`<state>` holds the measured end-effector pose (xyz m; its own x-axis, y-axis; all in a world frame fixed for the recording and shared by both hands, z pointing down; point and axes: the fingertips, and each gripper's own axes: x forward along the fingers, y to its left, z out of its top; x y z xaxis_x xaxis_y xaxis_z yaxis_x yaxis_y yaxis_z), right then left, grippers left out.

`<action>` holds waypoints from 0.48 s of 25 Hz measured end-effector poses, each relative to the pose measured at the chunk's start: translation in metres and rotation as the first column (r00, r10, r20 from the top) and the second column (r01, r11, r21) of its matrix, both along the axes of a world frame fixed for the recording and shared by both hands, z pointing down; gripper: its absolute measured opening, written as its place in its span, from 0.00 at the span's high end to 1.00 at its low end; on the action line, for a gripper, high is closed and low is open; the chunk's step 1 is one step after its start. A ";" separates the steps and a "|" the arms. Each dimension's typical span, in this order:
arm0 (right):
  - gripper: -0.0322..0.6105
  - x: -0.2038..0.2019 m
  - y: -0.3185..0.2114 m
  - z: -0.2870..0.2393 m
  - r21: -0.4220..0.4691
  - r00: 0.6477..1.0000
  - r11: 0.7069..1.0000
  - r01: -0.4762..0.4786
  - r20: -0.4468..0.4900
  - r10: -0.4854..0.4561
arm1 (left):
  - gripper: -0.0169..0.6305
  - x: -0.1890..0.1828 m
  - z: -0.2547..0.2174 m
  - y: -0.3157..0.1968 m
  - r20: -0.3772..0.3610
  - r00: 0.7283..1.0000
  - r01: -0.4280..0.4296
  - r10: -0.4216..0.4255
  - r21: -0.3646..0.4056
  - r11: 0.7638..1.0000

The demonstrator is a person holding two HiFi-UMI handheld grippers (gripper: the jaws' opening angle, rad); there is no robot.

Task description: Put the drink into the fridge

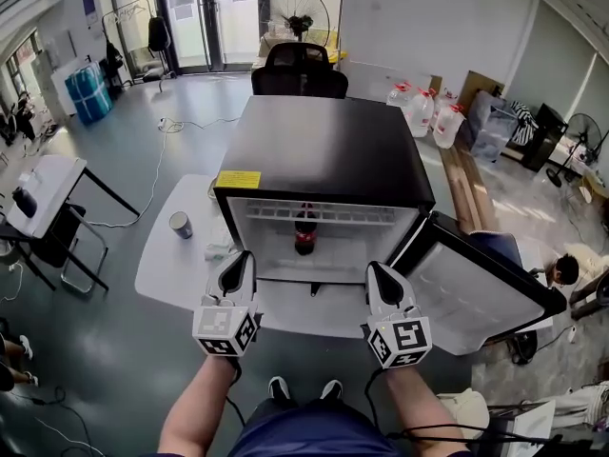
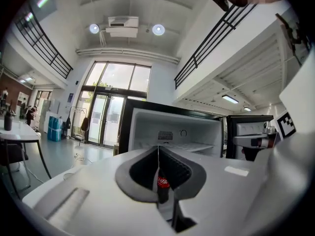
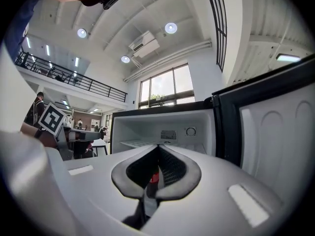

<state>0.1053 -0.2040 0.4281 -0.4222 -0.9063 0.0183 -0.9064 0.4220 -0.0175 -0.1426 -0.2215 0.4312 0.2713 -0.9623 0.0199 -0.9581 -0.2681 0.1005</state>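
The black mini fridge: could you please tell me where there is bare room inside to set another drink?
Inside the black mini fridge, the white floor is bare on both sides of the dark cola bottle, between it and each side wall. Only the middle is taken. Outside, the white table is bare left of the grey cup.

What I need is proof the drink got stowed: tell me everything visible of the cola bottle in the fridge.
The cola bottle looks like dark plastic with a red label band. It stands upright near the middle of the open fridge, on its white interior floor, with its top up by the white shelf. Nothing else stands beside it. The left gripper and right gripper, both shut, are outside the fridge and clear of it.
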 end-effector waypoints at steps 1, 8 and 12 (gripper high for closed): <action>0.94 0.001 0.000 -0.002 0.004 1.000 1.000 0.000 -0.001 0.000 | 0.96 -0.001 -0.004 -0.001 0.001 1.000 0.003 -0.003 0.006 1.000; 0.94 0.001 0.003 -0.003 0.003 1.000 1.000 0.017 -0.006 -0.017 | 0.96 -0.003 -0.008 0.005 -0.023 1.000 0.019 -0.019 0.011 1.000; 0.94 -0.003 0.005 0.000 -0.004 0.999 0.999 0.036 -0.011 -0.036 | 0.96 0.000 -0.005 0.003 -0.028 0.999 0.020 -0.020 0.006 1.000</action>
<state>0.1021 -0.1989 0.4286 -0.4543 -0.8904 0.0262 -0.8908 0.4542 -0.0094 -0.1424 -0.2185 0.4260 0.2520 -0.9677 0.0065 -0.9602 -0.2492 0.1257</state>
